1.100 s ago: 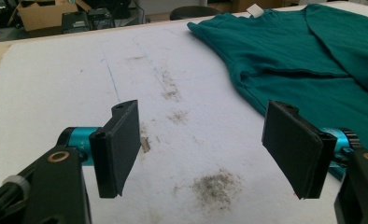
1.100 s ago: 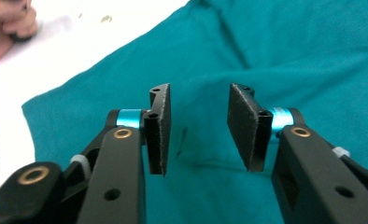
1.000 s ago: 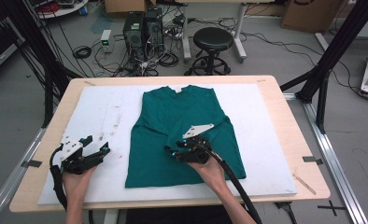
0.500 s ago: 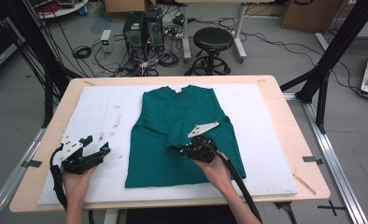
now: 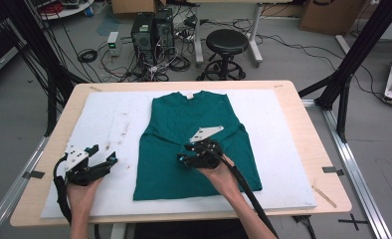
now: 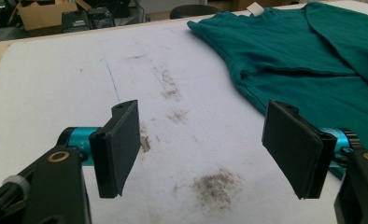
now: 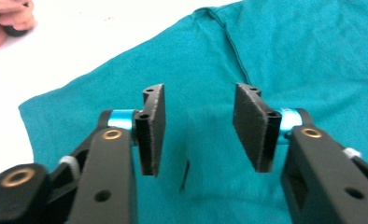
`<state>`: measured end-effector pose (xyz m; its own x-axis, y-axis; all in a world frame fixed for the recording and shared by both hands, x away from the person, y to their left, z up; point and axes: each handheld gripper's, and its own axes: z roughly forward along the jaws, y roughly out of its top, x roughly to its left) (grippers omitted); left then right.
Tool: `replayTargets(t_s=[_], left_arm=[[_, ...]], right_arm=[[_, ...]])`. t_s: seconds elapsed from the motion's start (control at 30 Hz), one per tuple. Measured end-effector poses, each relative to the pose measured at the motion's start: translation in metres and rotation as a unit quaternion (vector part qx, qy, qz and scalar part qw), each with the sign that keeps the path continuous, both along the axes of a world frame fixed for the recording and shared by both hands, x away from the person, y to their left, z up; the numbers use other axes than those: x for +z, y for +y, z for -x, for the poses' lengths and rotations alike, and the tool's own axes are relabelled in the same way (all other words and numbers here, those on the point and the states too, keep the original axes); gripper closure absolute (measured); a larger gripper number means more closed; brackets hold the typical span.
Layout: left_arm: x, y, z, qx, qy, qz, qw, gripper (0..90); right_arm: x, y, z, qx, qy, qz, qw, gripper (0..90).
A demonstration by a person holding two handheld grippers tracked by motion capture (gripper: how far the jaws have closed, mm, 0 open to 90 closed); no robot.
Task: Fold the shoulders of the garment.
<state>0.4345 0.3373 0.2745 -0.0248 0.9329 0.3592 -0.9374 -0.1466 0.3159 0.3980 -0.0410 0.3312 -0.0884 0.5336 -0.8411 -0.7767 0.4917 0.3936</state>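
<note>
A green T-shirt (image 5: 194, 139) is lying flat on a white mat (image 5: 278, 124) that is covering a wooden table (image 5: 308, 114), its collar pointing away from the person and both sleeves already folded in over the body. The right gripper (image 5: 190, 155) is hovering over the lower middle of the shirt, and its jaws have just been opening — in the right gripper view they are standing about half apart with nothing pinched between them, only green cloth lying flat beneath. Compared with a second ago, this gripper is sitting slightly farther left over the shirt, while the cloth itself is lying as it did. That suggests the right hand is letting go after a smoothing pinch and is getting ready for the next fold, probably of the bottom hem. The left gripper (image 5: 100, 160) is resting off the shirt on the bare mat, just beside the shirt's left edge — its jaws are spread wide and holding nothing, and it is keeping the same spot as before.
</note>
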Motion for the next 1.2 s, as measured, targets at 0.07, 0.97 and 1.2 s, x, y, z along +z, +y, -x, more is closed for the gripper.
replayTargets(t_s=[0.07,0.97,1.2], left_arm=[[0.0,0.0,0.0,-0.001,-0.001,0.0,1.0,28.1],[0.0,0.001,0.0,-0.002,0.001,-0.001,1.0,28.1],[0.0,0.001,0.0,-0.002,0.001,-0.002,1.0,28.1]], right_arm=[[0.002,0.006,0.0,-0.015,0.0,0.003,0.9999,50.2],[0.012,0.005,-0.018,-0.019,0.011,-0.021,0.9995,55.0],[0.008,-0.035,-0.016,0.033,-0.002,-0.073,0.9968,38.8]])
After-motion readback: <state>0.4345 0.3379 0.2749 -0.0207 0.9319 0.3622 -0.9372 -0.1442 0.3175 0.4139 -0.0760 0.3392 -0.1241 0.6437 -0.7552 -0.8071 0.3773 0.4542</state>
